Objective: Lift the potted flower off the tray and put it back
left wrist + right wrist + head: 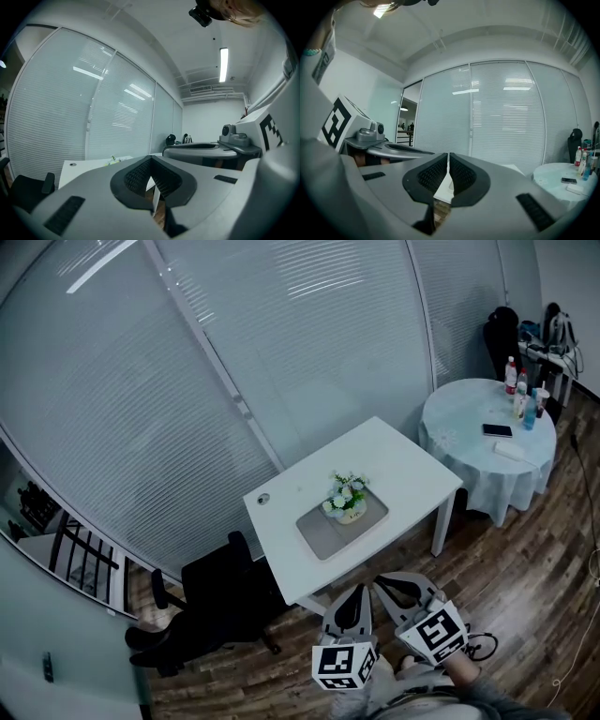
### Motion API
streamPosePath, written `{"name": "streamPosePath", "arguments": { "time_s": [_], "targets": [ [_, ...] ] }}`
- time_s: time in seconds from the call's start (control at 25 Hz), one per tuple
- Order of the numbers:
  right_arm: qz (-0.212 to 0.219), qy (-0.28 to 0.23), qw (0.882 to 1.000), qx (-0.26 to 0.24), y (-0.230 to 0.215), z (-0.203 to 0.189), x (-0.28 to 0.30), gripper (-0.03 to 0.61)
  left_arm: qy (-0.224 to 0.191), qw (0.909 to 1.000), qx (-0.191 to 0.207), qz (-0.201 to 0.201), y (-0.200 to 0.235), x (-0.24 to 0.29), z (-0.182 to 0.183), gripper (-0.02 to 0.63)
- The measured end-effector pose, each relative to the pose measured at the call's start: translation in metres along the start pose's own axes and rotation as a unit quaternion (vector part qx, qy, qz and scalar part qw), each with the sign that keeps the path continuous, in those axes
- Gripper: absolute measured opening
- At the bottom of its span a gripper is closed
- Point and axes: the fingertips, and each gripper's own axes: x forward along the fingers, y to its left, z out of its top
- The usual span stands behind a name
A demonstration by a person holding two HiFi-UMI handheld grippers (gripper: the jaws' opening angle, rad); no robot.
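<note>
The potted flower (347, 498) stood on the tray (323, 531) on the counter (403, 465). We held our left gripper (354, 592) and right gripper (384, 582) with fingers (431, 176) clenched, empty.

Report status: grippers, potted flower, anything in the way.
Left gripper and right gripper both shut, empty, short of the table. Potted flower upright on tray. Black chair beside table.

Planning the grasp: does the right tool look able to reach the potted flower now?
Likely not yet: the right tool is shut and short of the table, though nothing blocks the way to the potted flower.
</note>
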Motion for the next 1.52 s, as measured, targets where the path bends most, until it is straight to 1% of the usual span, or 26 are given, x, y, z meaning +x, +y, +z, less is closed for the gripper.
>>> {"name": "streamPosePath", "arguments": {
  "time_s": [0.36,0.64,0.84,1.16,1.4,1.52],
  "targets": [
    [-0.028,0.015,0.999,0.007,-0.034,-0.011,0.026,0.025,0.007,0.9997,-0.009,-0.020,0.018,0.042,-0.005,0.011],
    [-0.041,0.022,0.999,0.015,-0.061,-0.013,0.072,0.025,0.014,0.9991,-0.010,-0.040,0.049,0.085,-0.001,0.011],
    [-0.047,0.028,0.998,0.010,-0.076,-0.013,0.105,0.025,0.018,0.9986,-0.010,-0.049,0.075,0.111,0.002,0.011],
    [-0.058,0.038,0.997,0.017,-0.096,-0.020,0.147,0.025,0.029,0.9968,-0.011,-0.073,0.106,0.145,0.000,0.011],
    [-0.072,0.043,0.996,0.012,-0.103,-0.019,0.172,0.025,0.029,0.9957,-0.007,-0.088,0.127,0.161,0.002,0.011],
    [-0.080,0.040,0.996,0.013,-0.106,-0.019,0.181,0.025,0.026,0.9956,-0.011,-0.090,0.136,0.166,0.003,0.011]
  ]
}}
